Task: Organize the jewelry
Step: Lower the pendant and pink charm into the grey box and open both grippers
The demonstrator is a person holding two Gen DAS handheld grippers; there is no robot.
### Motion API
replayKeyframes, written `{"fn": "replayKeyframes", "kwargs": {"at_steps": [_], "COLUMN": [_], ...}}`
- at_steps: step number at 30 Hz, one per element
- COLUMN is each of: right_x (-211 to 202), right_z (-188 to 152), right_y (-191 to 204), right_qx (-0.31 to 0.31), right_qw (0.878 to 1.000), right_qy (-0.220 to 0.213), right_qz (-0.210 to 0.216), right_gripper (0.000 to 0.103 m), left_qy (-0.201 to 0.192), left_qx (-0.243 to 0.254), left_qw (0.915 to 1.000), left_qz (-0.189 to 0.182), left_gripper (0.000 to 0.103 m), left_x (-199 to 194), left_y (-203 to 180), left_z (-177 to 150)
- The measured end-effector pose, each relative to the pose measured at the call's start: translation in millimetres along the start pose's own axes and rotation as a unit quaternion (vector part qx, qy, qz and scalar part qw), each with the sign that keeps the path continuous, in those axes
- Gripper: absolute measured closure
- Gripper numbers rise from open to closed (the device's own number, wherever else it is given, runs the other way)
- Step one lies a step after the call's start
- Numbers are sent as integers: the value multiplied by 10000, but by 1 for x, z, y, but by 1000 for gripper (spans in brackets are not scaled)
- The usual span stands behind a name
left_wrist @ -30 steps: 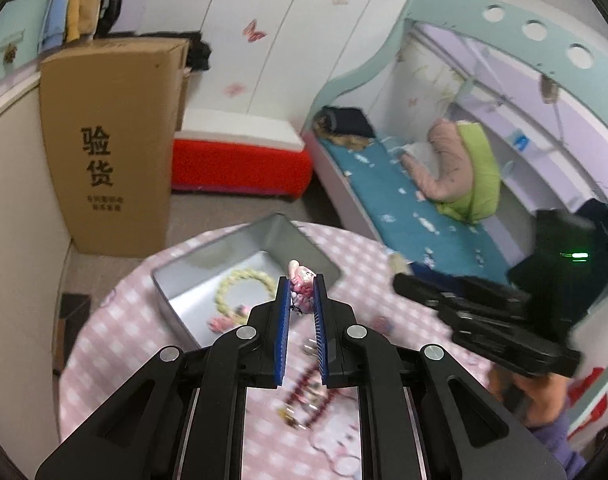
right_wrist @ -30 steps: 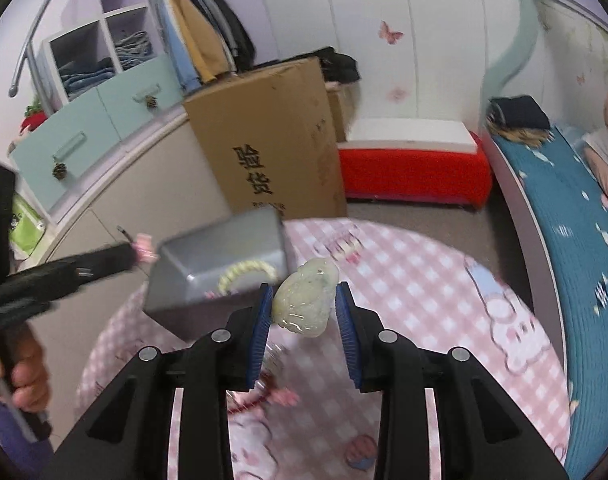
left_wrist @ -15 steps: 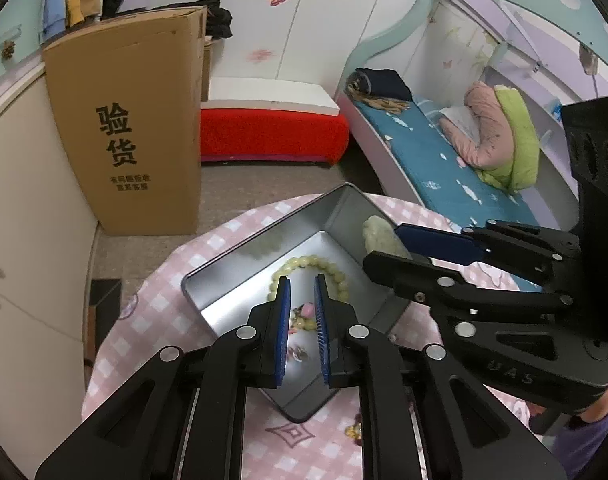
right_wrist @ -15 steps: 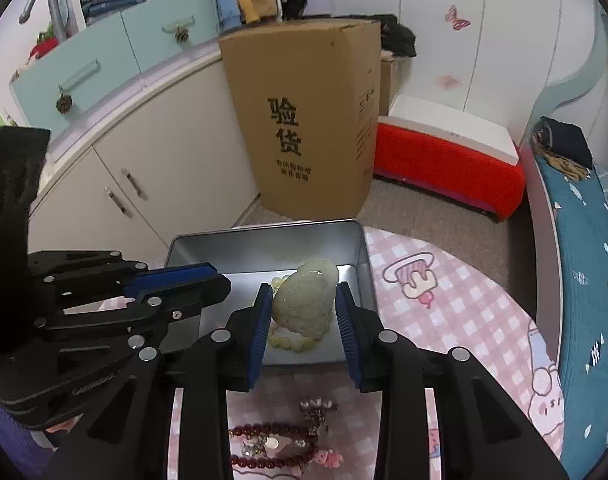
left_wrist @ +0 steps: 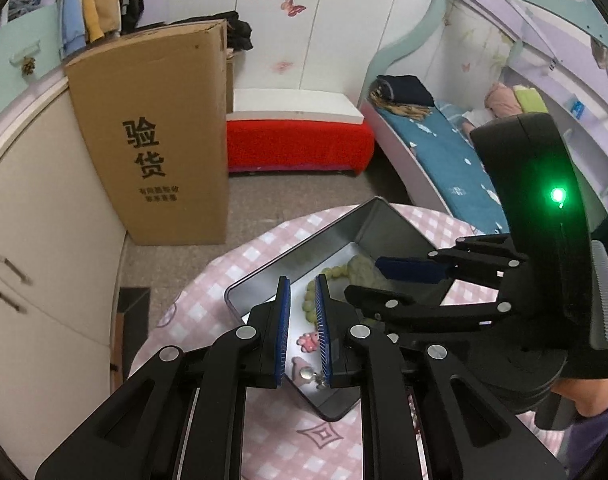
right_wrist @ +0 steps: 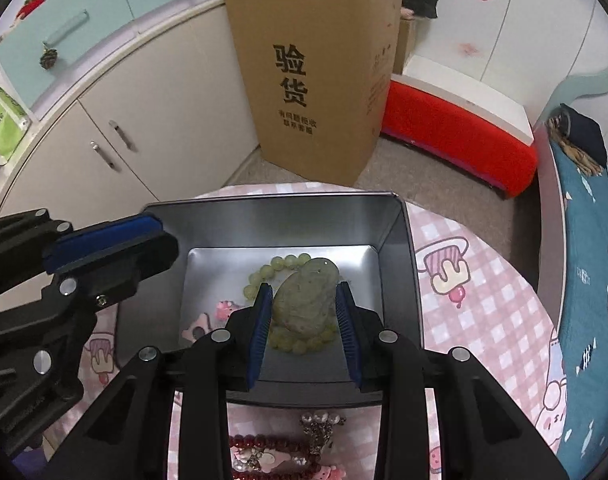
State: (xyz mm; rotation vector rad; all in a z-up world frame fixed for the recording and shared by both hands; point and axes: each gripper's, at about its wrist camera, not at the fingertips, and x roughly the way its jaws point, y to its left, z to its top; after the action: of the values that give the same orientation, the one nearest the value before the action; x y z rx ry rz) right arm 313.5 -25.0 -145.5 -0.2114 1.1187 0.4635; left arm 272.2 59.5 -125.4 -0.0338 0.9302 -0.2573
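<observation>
1. Tin (right_wrist: 396, 248): open grey metal box at the centre of your round counter (right_wrist: 496, 312), which wears a pink checked cloth.
2. Pendant (right_wrist: 304, 300): pale green carved stone, clamped between the pads of your right hand-held gripper (right_wrist: 304, 316), held over the tin's floor.
3. Green beads (right_wrist: 263, 272): a bracelet lying on the tin floor, under and around the pendant.
4. Pink charms (left_wrist: 308, 341): small pieces on the tin floor, at 9 o'clock of the beads in the right wrist view.
5. Left hand-held gripper (left_wrist: 302, 322): pads nearly together with nothing between them, poised over the tin's near corner; the charms show through the narrow gap.
6. Red beads (right_wrist: 263, 456): a strand with a pearl cluster on the cloth, at 6 o'clock of the tin.
7. Carton (right_wrist: 312, 68): brown, printed, on the floor at 12 o'clock.
</observation>
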Motion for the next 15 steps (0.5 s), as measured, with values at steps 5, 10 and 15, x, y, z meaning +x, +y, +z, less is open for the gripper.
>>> {"fn": "replayKeyframes", "kwargs": {"at_steps": [5,10,15], "right_x": [1,-6,-30], "right_z": [2,1,-7], "right_y": [2,0,-3], "right_qx": [-3,30,42], "right_qw": [9999,9999,9997], "right_qy": [104,44,-238], "right_qz": [-53,-115,-100], "right_gripper": [70,70,69], "left_qy": [23,39,-90], "left_qx": [-50,-113,-151], "left_qw": [10000,9999,9998], "left_qz": [10,-11,-108], "left_gripper": [89,89,89], "left_x": [2,3,-12], "left_y": [-2,-1,-4], "left_z": [1,1,-3]}}
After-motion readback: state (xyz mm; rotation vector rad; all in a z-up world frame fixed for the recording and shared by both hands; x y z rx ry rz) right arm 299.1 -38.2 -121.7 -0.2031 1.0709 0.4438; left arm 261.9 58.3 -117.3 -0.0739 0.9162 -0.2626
